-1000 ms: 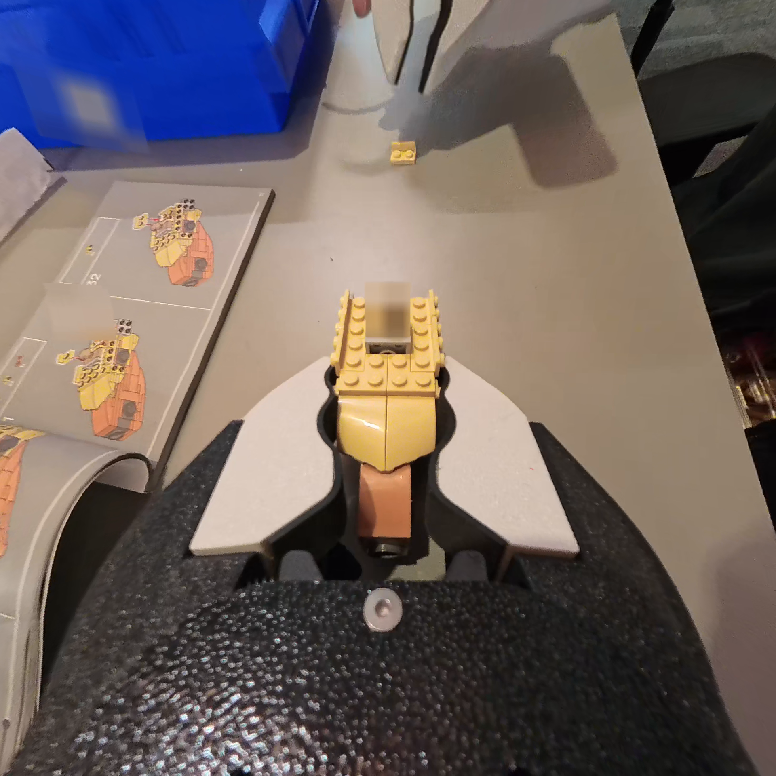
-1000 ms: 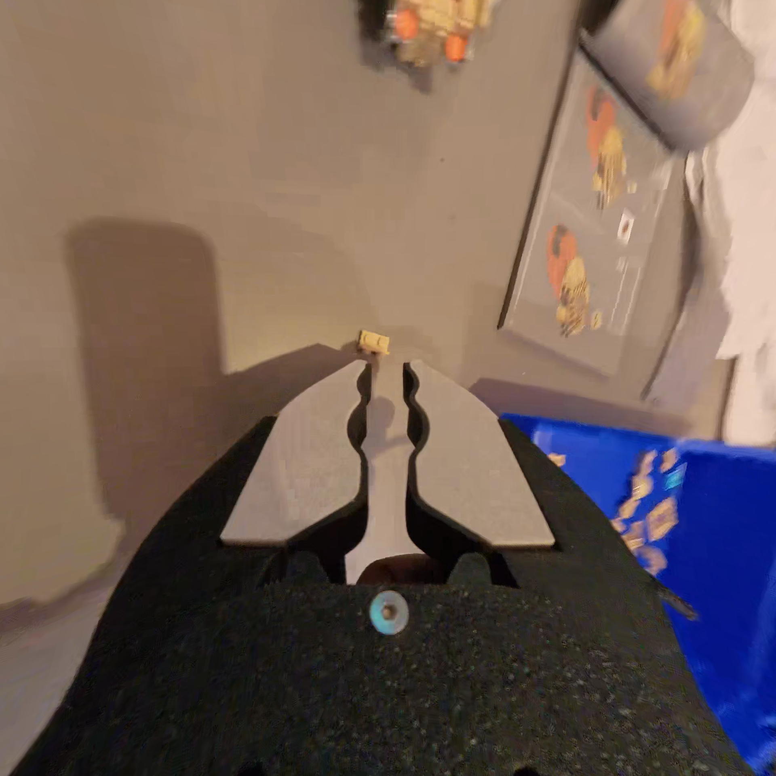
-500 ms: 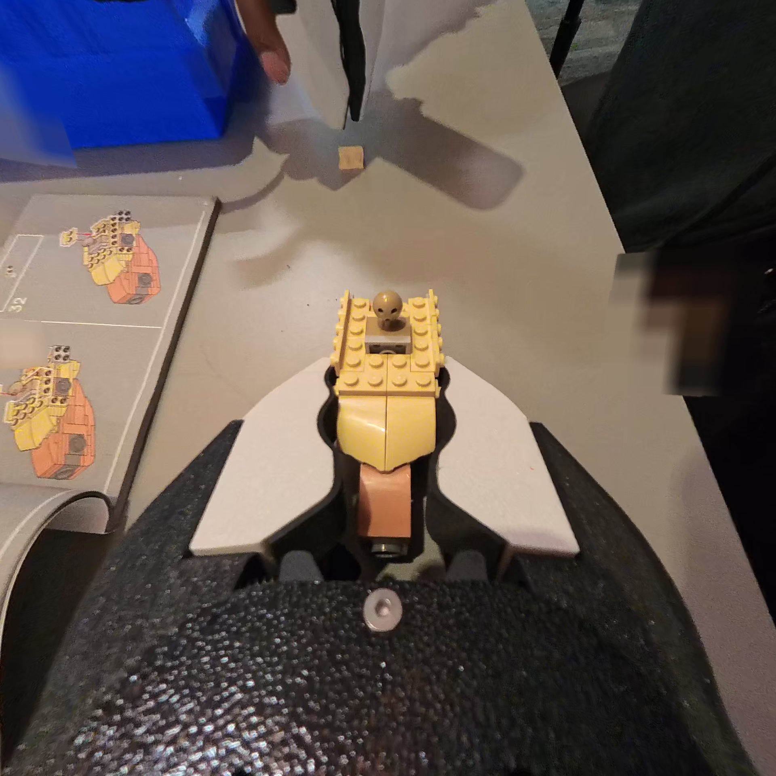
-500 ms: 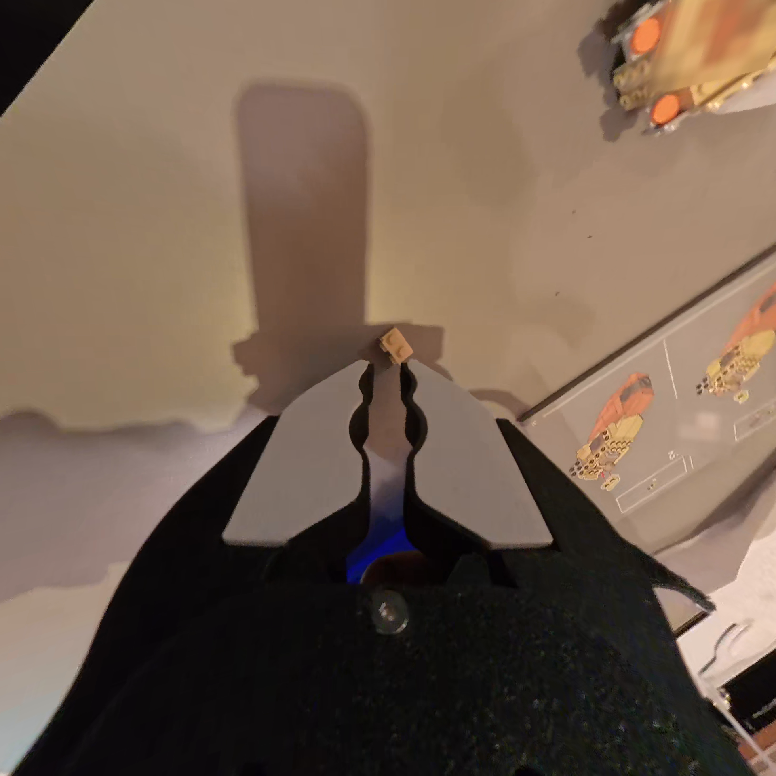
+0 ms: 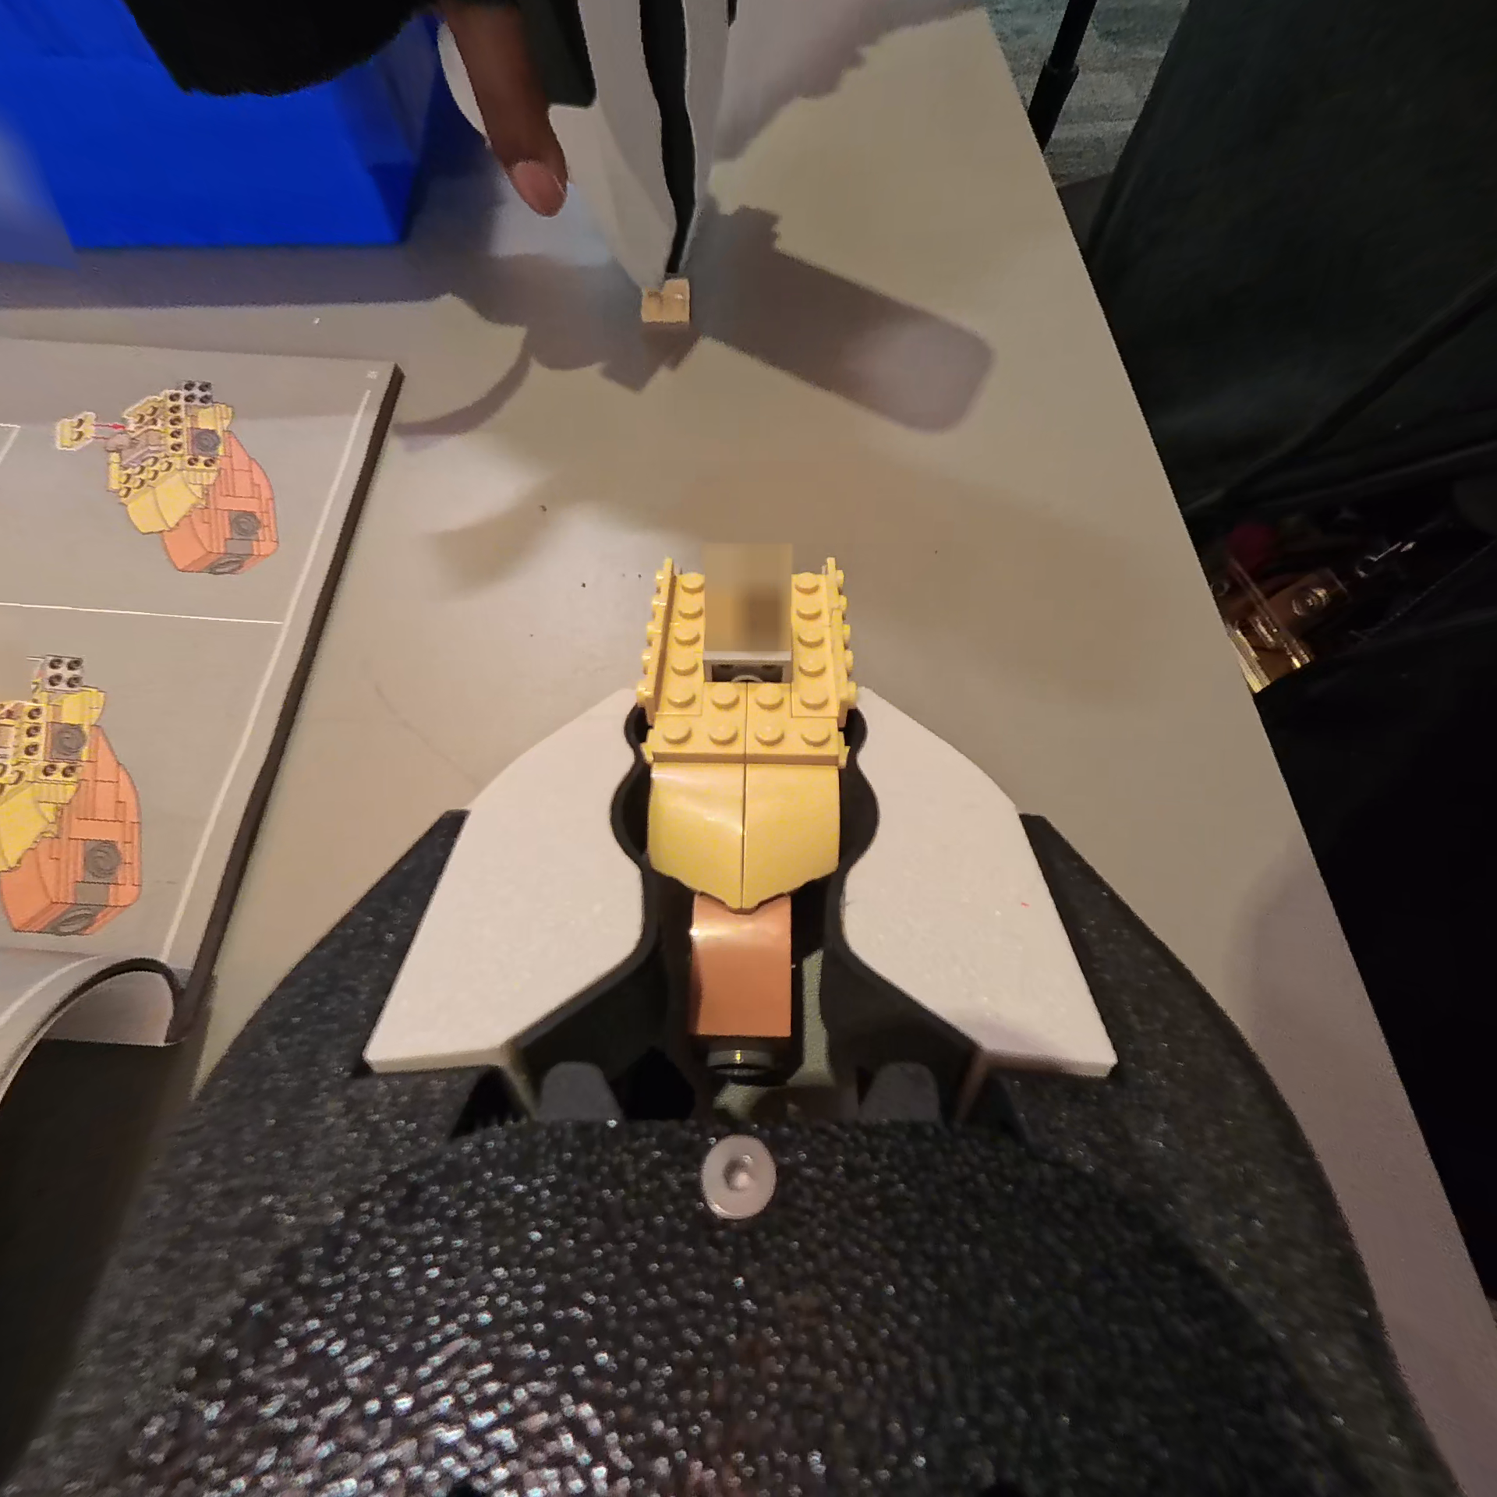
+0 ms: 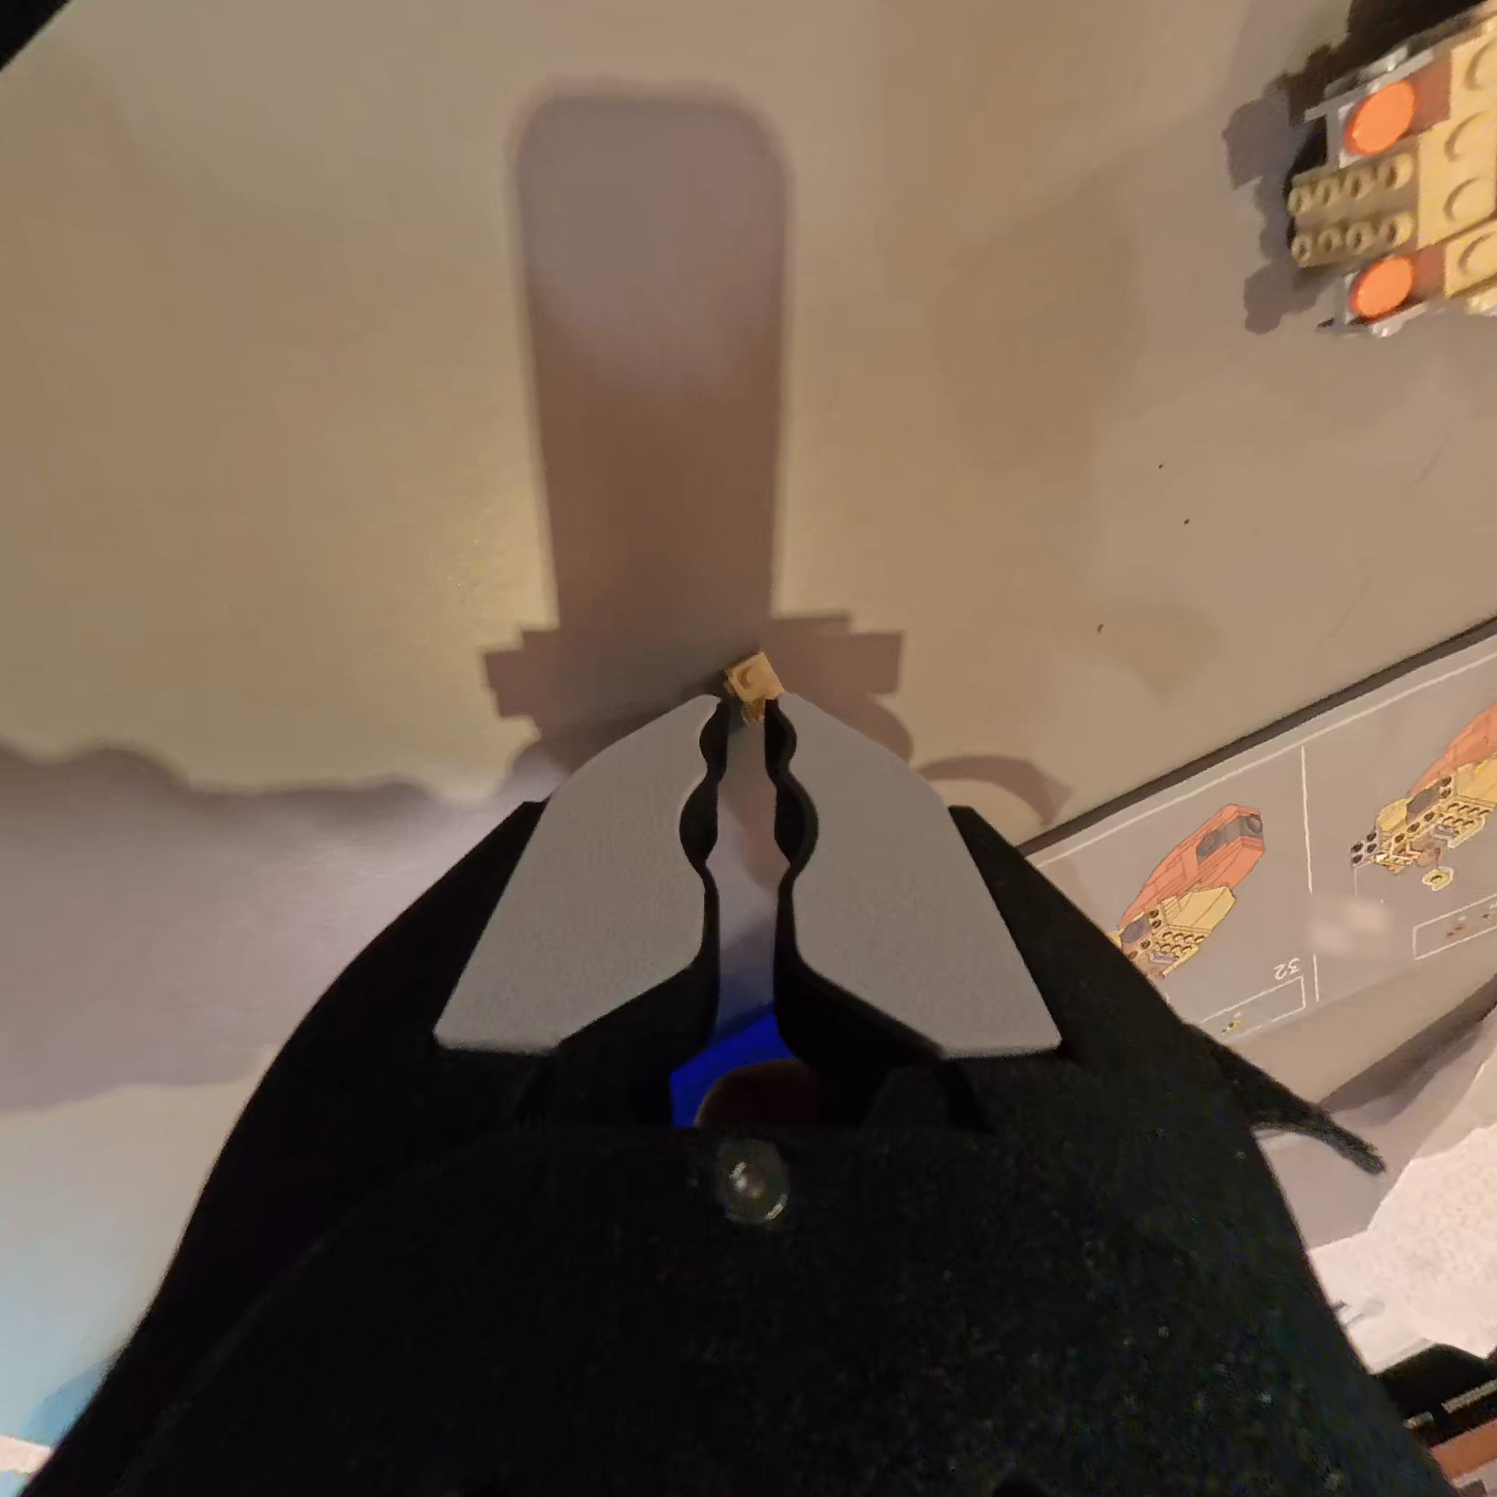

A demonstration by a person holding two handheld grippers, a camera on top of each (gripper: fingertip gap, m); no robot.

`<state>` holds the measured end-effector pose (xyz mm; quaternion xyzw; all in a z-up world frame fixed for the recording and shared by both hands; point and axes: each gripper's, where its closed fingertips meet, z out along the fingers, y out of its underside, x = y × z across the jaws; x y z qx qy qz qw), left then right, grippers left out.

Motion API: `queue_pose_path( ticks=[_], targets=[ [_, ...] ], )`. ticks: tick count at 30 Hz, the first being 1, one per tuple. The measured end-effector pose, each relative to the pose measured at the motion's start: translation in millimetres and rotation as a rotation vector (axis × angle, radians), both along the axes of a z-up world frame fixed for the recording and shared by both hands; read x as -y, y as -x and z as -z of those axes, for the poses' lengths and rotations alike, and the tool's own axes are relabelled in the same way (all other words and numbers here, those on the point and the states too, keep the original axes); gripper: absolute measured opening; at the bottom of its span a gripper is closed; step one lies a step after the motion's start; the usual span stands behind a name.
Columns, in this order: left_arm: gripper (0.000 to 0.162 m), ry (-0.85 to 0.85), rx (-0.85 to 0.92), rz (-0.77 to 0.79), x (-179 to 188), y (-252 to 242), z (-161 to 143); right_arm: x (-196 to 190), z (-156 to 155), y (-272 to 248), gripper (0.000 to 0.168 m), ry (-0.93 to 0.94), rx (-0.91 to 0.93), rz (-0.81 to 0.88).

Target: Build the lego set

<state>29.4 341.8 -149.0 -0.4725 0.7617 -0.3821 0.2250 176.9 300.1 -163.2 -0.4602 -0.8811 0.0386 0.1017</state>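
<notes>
A tan model [image 5: 744,753] is clamped in the left tongs [image 5: 745,713] beside an open booklet [image 5: 186,616]. A small tan piece [image 6: 753,679] is pinched at the tips of the narrowed right tongs [image 6: 750,713] on the counter [image 6: 267,454], near its edge.

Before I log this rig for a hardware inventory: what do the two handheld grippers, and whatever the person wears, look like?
Both match: the left gripper and right gripper each have a rough, pebbled black body with one round silver screw at its centre, and two flat pale-grey fingers with black, wavy inner edges. No cables or markings show. A dark sleeve covers the arm reaching in.
</notes>
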Motion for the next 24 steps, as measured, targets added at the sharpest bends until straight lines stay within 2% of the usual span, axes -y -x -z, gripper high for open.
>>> queue_pose_path(
  ticks=[15,19,24],
  targets=[
    [0.043,0.043,0.002,0.045,5.0,3.1,-3.3,5.5,1.1,7.0,0.002,0.041,-0.024,0.056],
    [0.043,0.128,0.053,0.047,3.2,3.7,-15.7,0.6,-13.3,30.9,0.002,0.003,-0.192,0.079],
    [0.043,0.186,0.113,0.097,10.5,0.6,-27.8,-6.0,-58.8,84.4,0.002,-0.047,-0.487,0.064]
  ],
)
